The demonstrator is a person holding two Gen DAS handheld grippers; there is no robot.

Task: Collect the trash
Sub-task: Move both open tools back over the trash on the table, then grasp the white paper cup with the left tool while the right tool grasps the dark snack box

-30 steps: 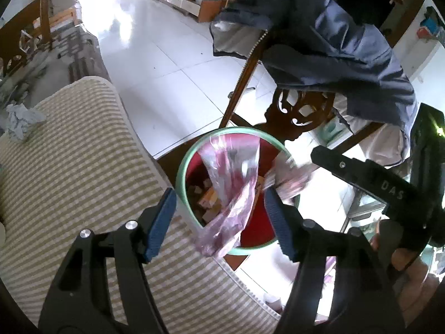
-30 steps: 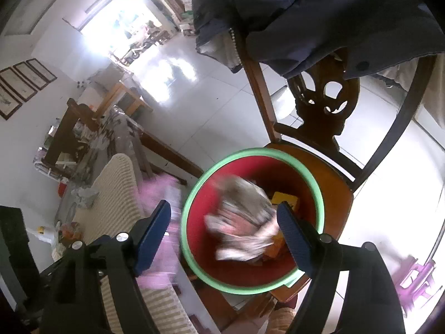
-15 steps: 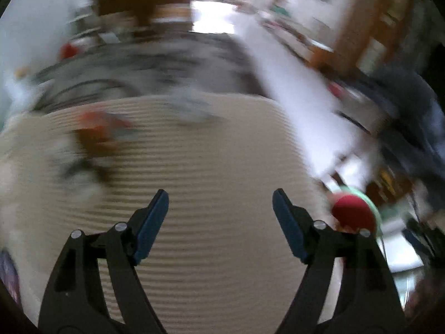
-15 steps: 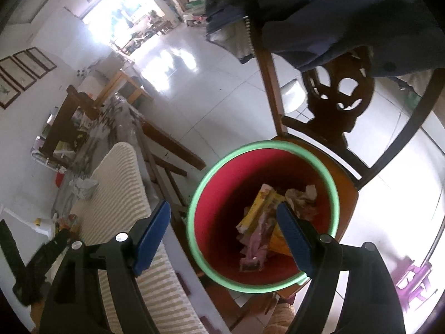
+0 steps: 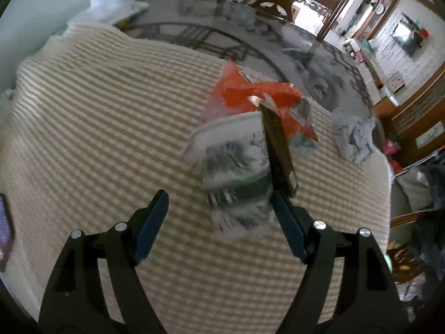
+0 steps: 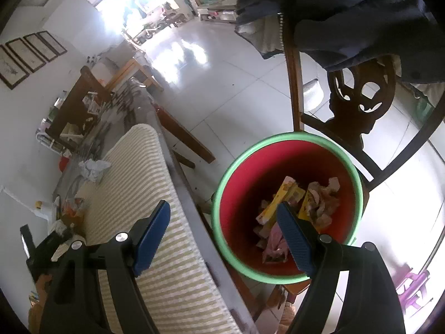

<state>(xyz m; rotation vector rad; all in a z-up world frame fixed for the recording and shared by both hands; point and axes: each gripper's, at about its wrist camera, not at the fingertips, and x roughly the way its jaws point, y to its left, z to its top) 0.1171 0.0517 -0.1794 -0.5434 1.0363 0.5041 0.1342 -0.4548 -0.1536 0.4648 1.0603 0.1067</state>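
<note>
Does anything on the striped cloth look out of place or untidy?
Yes. An orange wrapper, a printed packet and crumpled paper lie loose on the cloth, not yet in the bin.

A cream-and-tan checked cloth [image 5: 111, 128] is seen beneath the left gripper [image 5: 219, 222], whose pads are blue. Ahead of it lie an orange wrapper [image 5: 250, 94] and a white, grey-printed packet [image 5: 233, 150]. Below the right gripper [image 6: 222, 231], a red bin [image 6: 286, 208] is rimmed in green.
</note>
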